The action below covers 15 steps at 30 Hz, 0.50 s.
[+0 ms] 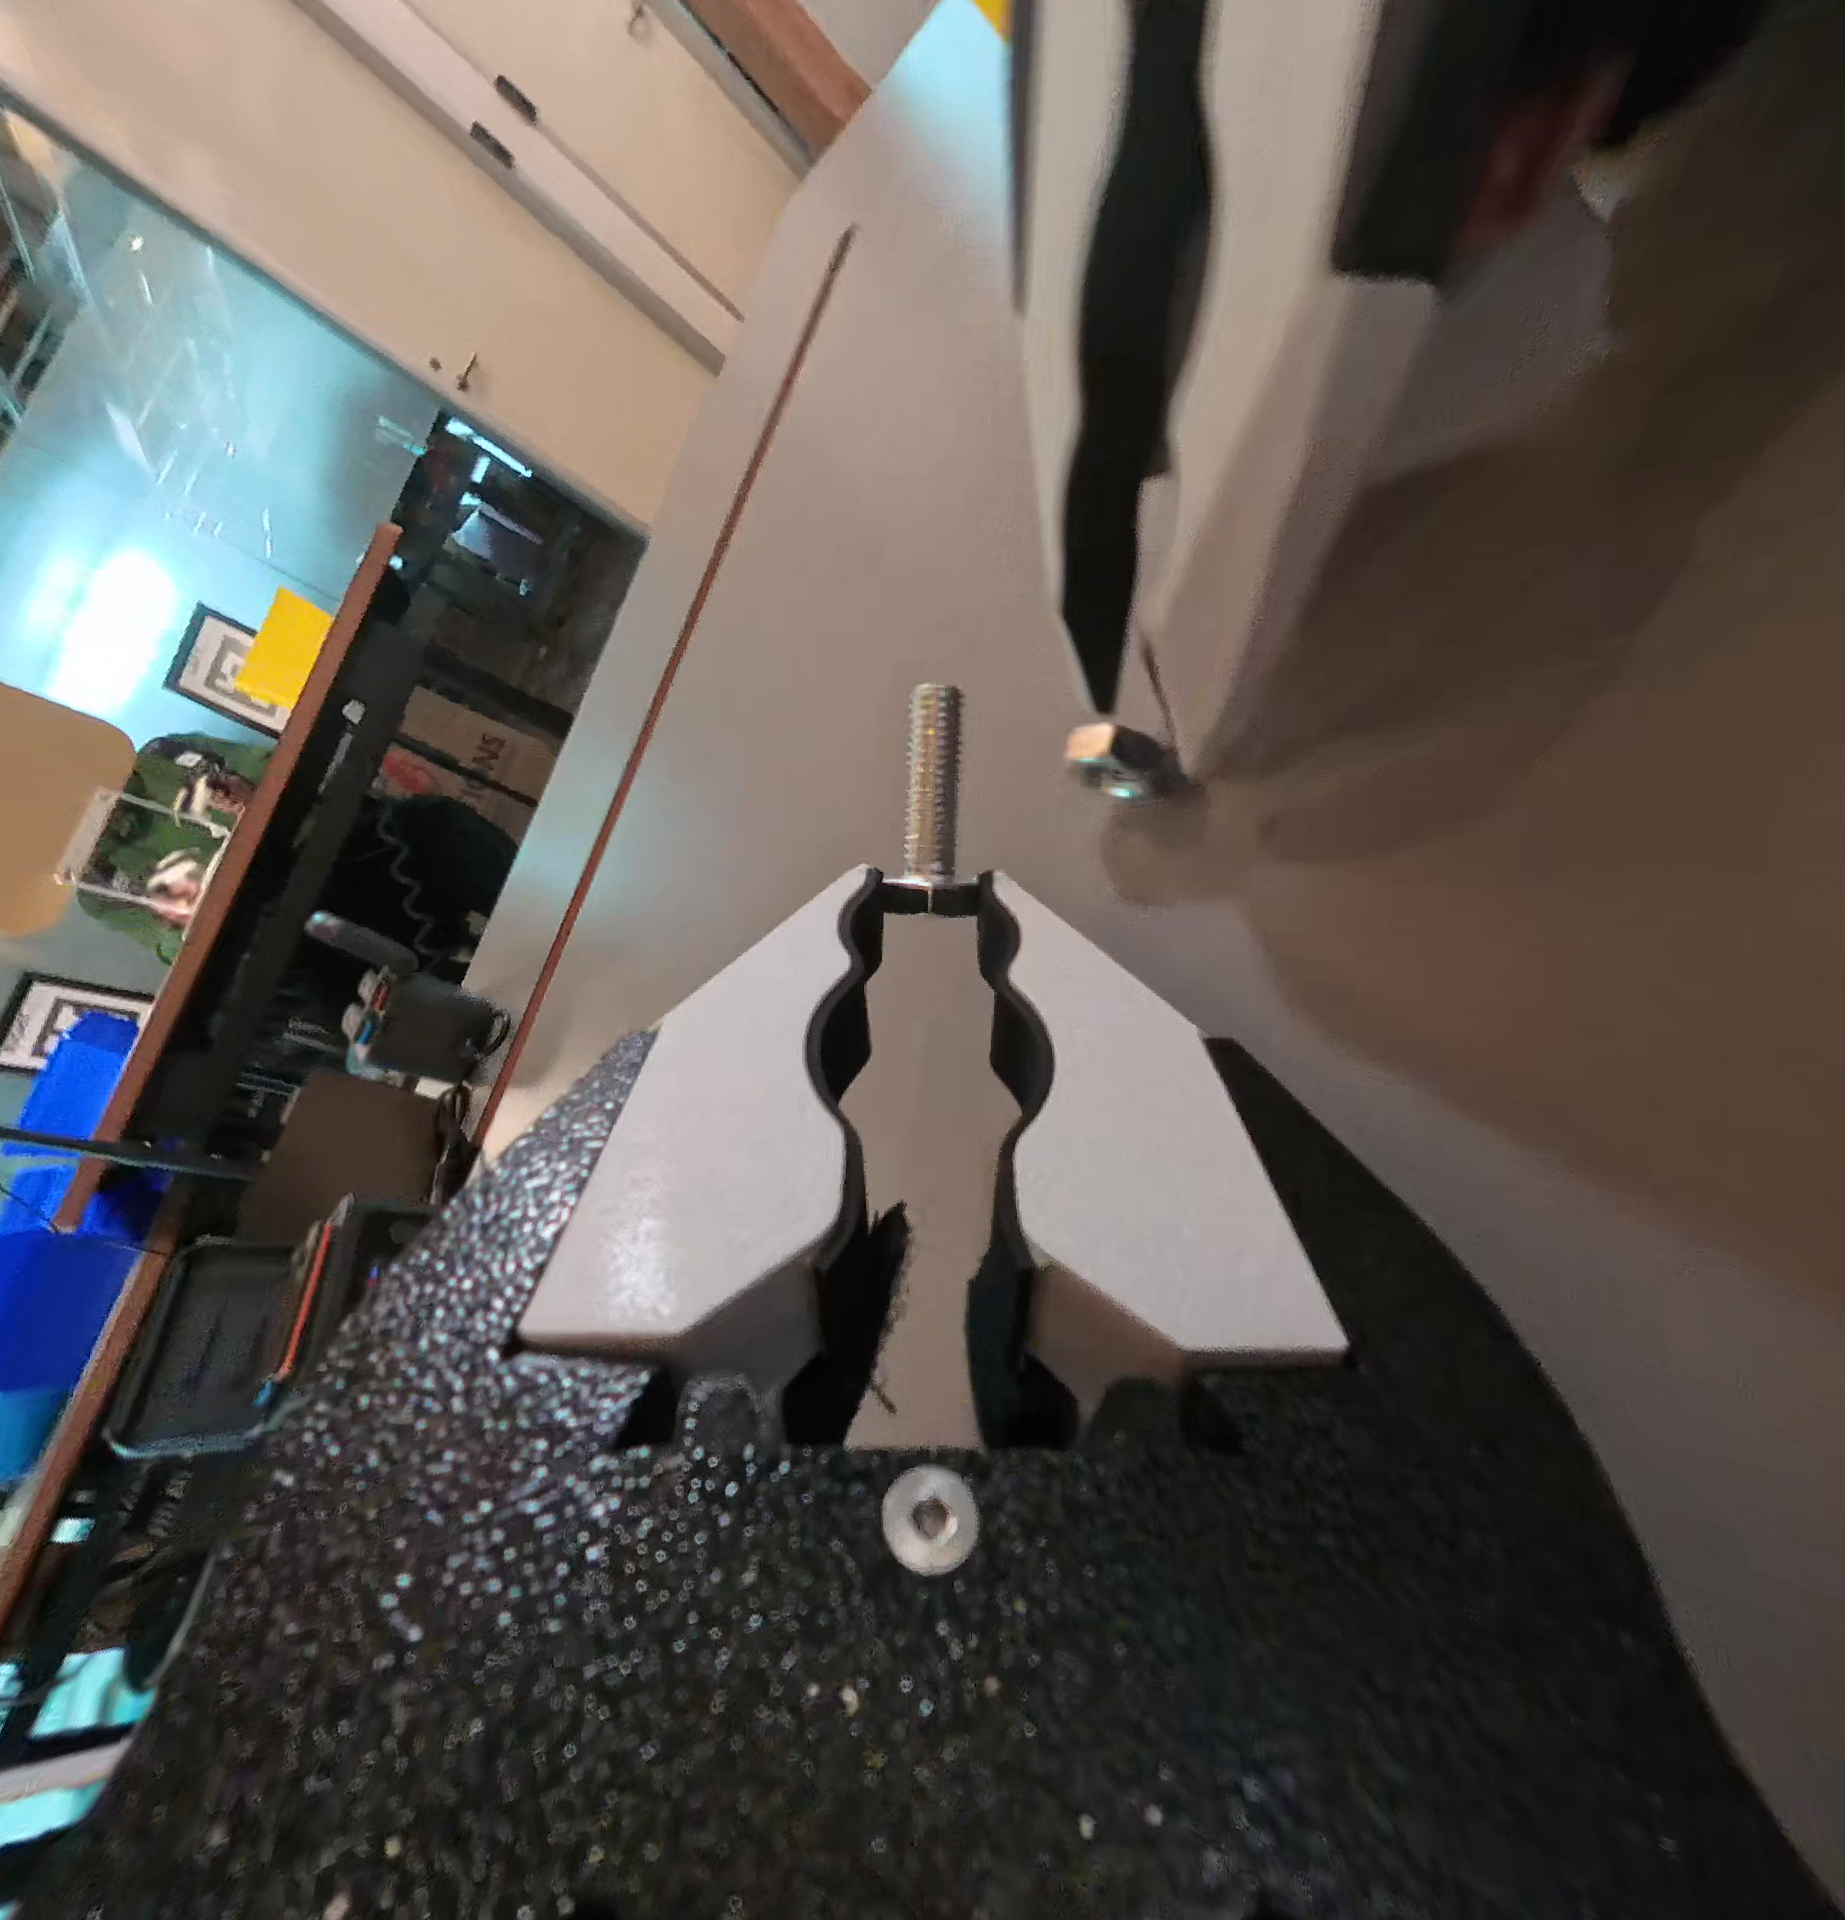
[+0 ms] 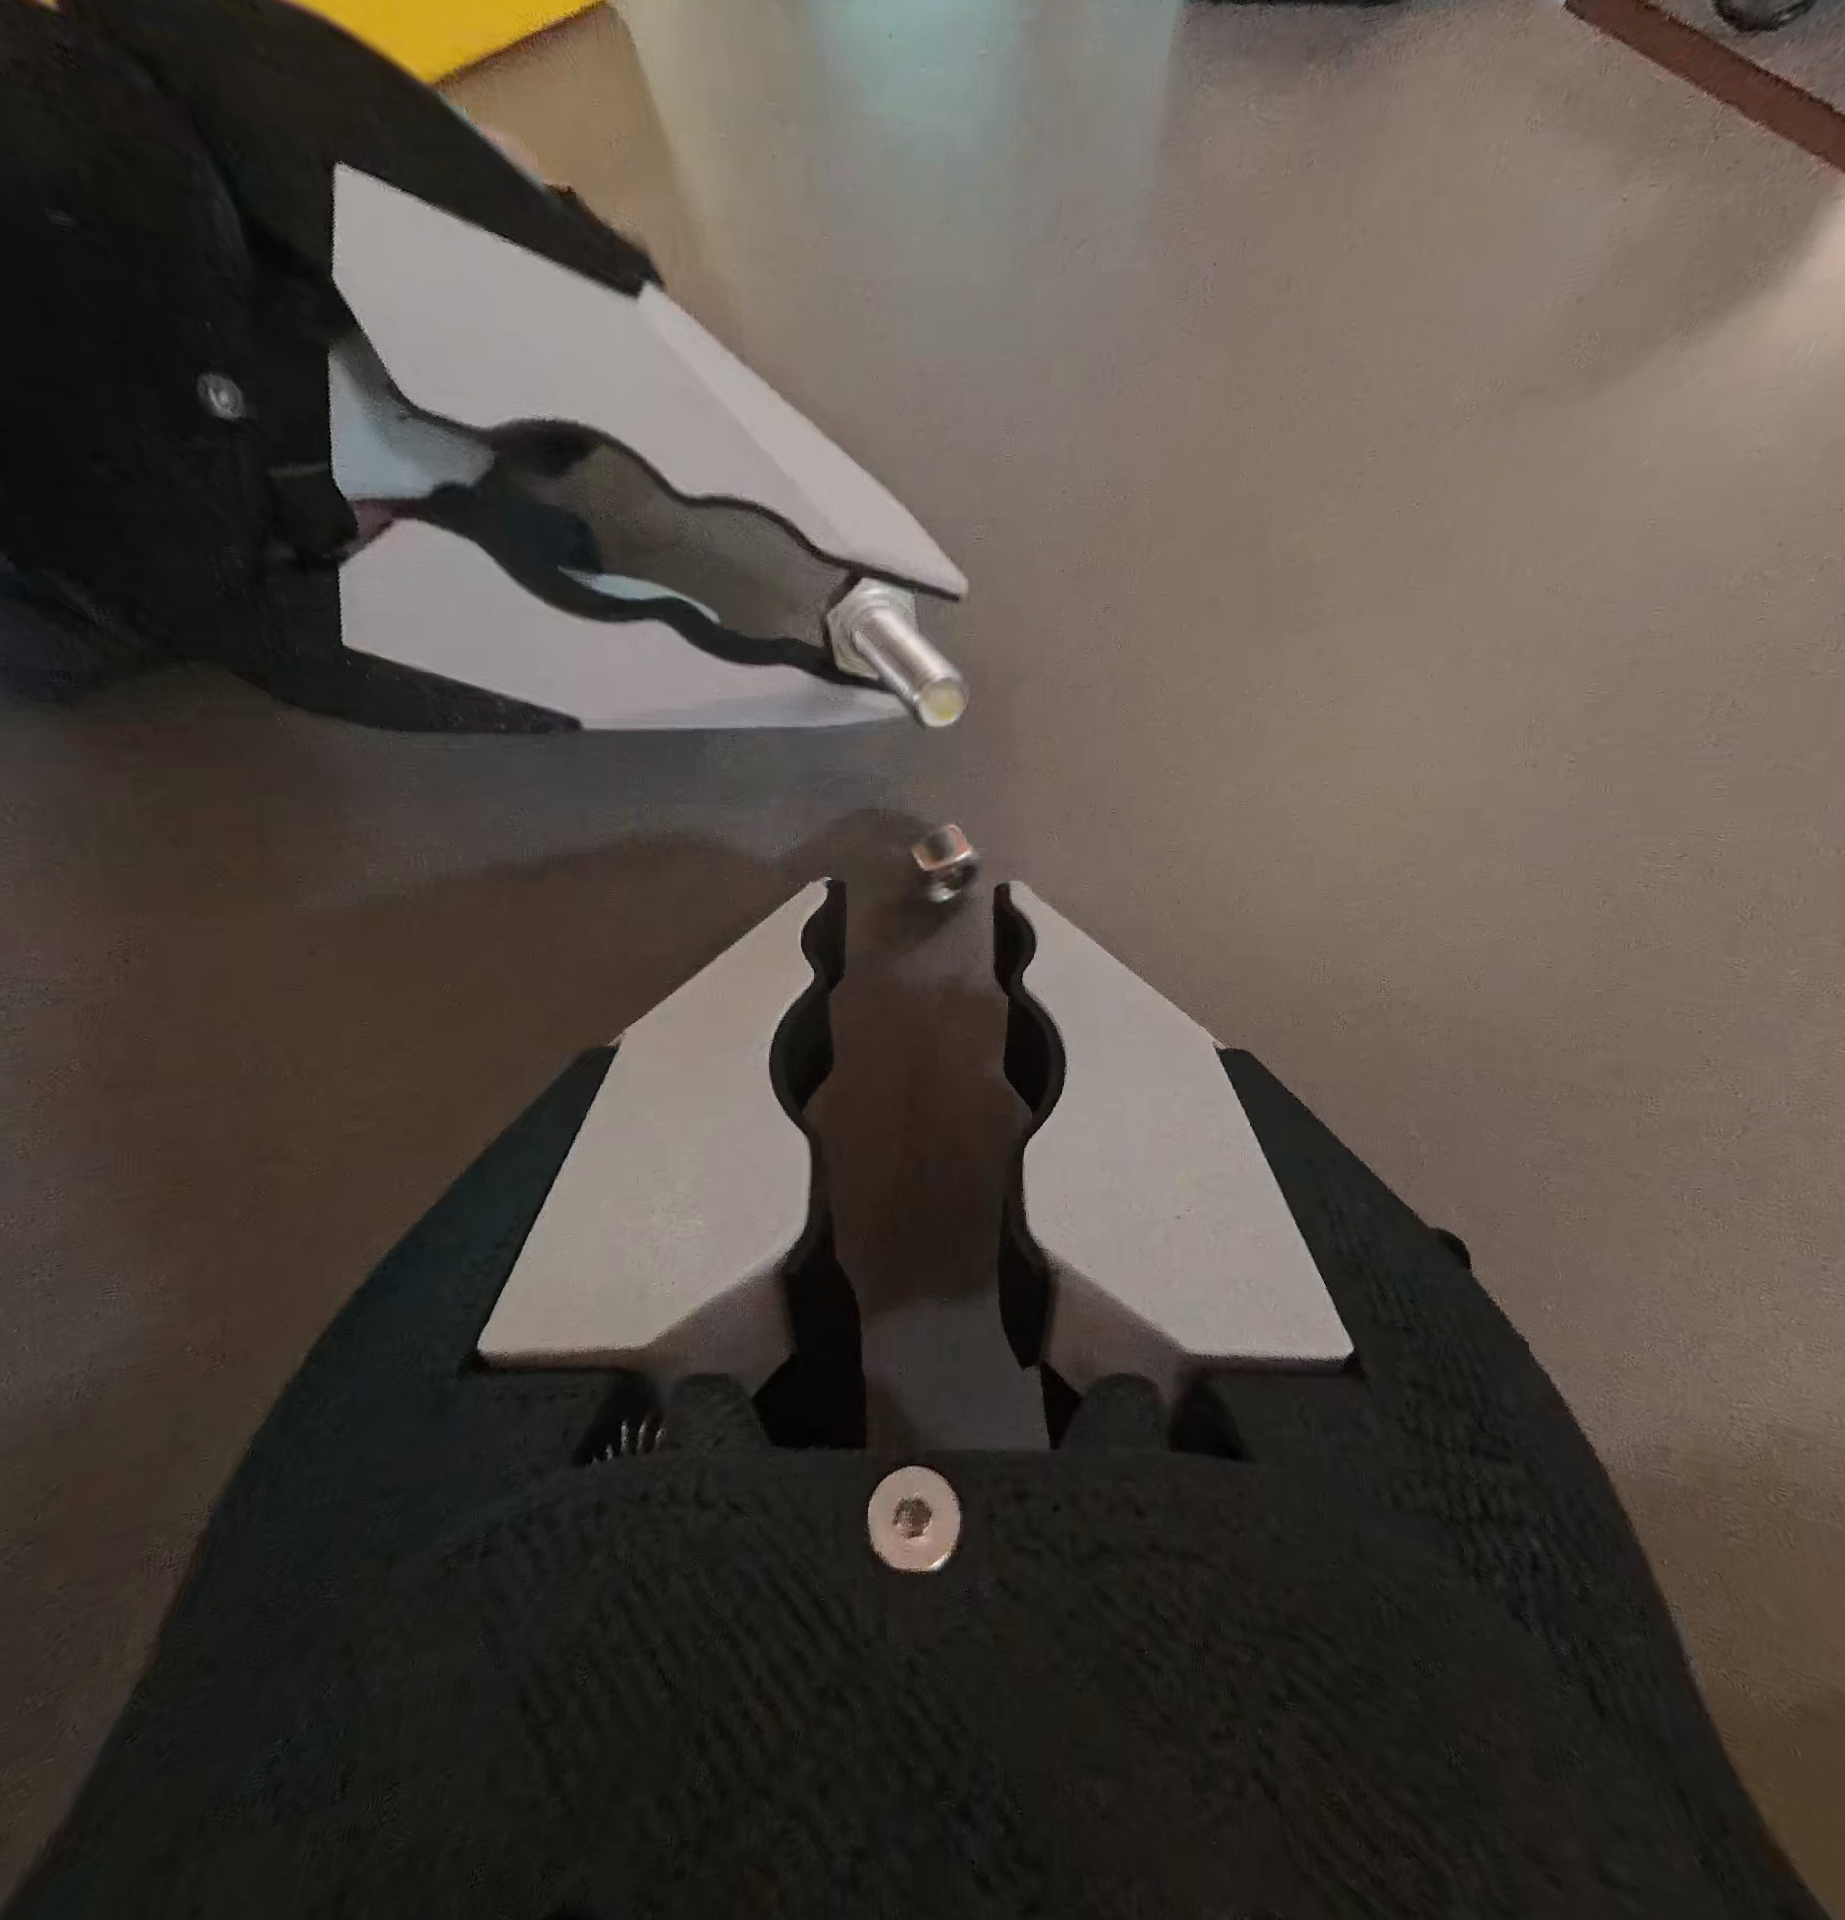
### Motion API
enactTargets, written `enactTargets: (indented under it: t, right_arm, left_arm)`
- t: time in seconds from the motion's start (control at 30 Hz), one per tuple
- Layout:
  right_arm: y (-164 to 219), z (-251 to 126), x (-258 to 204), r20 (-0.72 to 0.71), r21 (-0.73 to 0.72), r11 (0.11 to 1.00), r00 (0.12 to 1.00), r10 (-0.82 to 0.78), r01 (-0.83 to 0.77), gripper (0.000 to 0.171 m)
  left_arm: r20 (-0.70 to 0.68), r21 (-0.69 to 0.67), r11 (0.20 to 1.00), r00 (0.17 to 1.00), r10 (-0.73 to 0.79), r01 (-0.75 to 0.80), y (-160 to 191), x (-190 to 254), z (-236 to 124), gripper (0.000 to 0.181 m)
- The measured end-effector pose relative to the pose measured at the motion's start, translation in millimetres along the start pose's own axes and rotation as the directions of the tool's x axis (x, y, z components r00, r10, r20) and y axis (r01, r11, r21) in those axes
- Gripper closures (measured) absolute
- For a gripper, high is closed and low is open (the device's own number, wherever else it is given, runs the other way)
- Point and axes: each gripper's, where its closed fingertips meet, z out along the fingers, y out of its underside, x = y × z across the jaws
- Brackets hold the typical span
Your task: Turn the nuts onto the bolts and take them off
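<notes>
A bolt (image 1: pixel 933 800) is clamped by the left gripper (image 1: pixel 931 894) while the nut (image 2: pixel 944 860), just beyond the right gripper (image 2: pixel 913 891) (fingers narrowly parted), risks being nudged away.

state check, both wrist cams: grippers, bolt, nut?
left gripper: shut on the bolt's head
bolt: held, threaded shank sticking out past the fingertips, no nut on it
right gripper: open, empty, tips just short of the nut
nut: loose on the table, ungripped

Silver bolt (image 1: pixel 933 774) head clamped, threaded shank protruding; loose hex nut (image 2: pixel 943 861) lying on table.
</notes>
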Motion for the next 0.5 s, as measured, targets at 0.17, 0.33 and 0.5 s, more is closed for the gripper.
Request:
enactTargets:
  t: [0.17,0.33,0.5]
  right_arm:
    - [0.8,10.6,1.6,-0.063,-0.028,1.000,0.998,-0.006,0.004,0.156]
    - [1.1,11.2,5.1,-0.097,-0.033,0.999,0.995,-0.006,0.003,0.164]
    - [-8.1,9.0,2.4,-0.124,-0.006,0.998,0.990,-0.070,0.070,0.165]
  left_arm:
    - [0.082,0.110,0.987,0.989,-0.125,0.116,-10.1,-24.0,-11.2,0.165]
    - [0.104,0.131,0.983,0.984,-0.146,0.132,-11.5,-29.6,-13.7,0.165]
    - [0.148,0.187,0.966,0.968,-0.205,0.176,-15.8,-42.4,-19.8,0.165]
